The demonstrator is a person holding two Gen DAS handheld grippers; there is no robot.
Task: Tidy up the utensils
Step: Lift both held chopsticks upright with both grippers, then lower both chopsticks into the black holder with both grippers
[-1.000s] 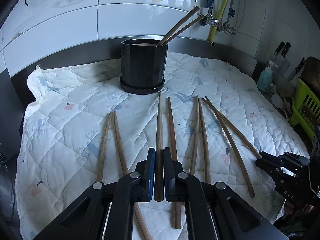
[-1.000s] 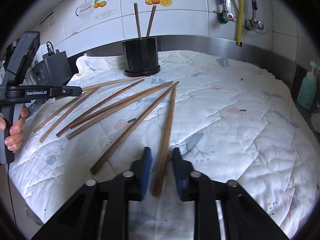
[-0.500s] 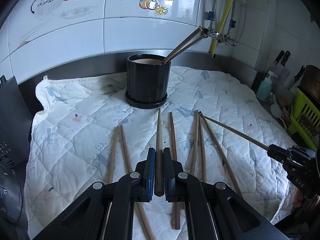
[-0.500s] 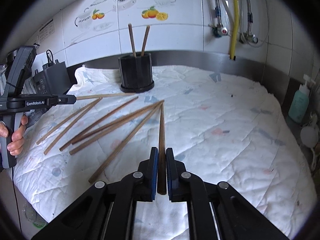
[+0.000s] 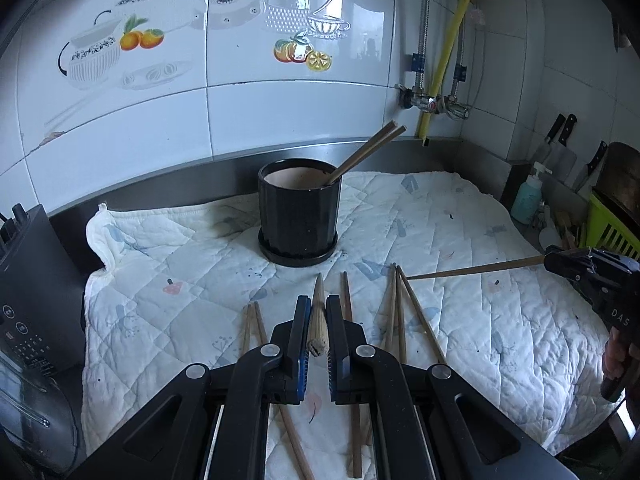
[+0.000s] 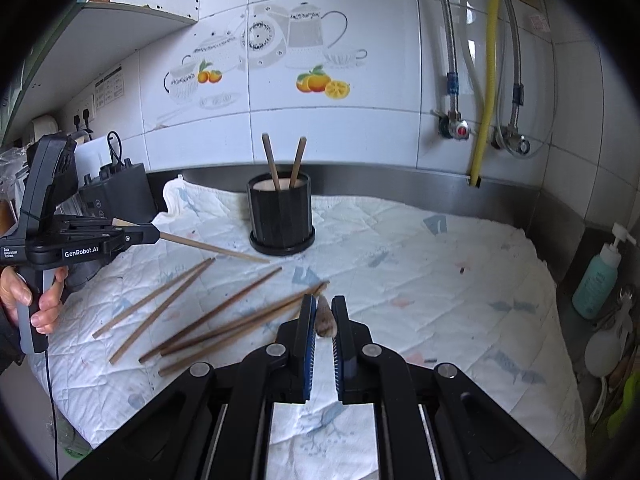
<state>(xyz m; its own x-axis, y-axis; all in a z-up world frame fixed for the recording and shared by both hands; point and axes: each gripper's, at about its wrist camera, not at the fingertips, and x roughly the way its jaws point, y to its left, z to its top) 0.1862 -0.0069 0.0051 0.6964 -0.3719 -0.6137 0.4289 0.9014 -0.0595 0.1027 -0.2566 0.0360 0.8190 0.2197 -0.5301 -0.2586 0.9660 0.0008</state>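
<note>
Home kitchen showing: fruit-and-teapot tiles (image 5: 296,52) lining wall, knives (image 5: 560,136) hanging by corner, soap bottle (image 6: 598,280) standing near steel counter edge (image 6: 400,182), water valves (image 6: 454,128) sticking out.

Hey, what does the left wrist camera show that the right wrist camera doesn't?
Only the left wrist view shows the knives along the right wall and a green basket.

Only the right wrist view shows the wall sockets, a shelf overhead, and the hand gripping the left tongs.

Both show the black holder with two chopsticks standing in it, loose chopsticks on the quilted cloth, the soap bottle, and each tongs shut on one chopstick.
</note>
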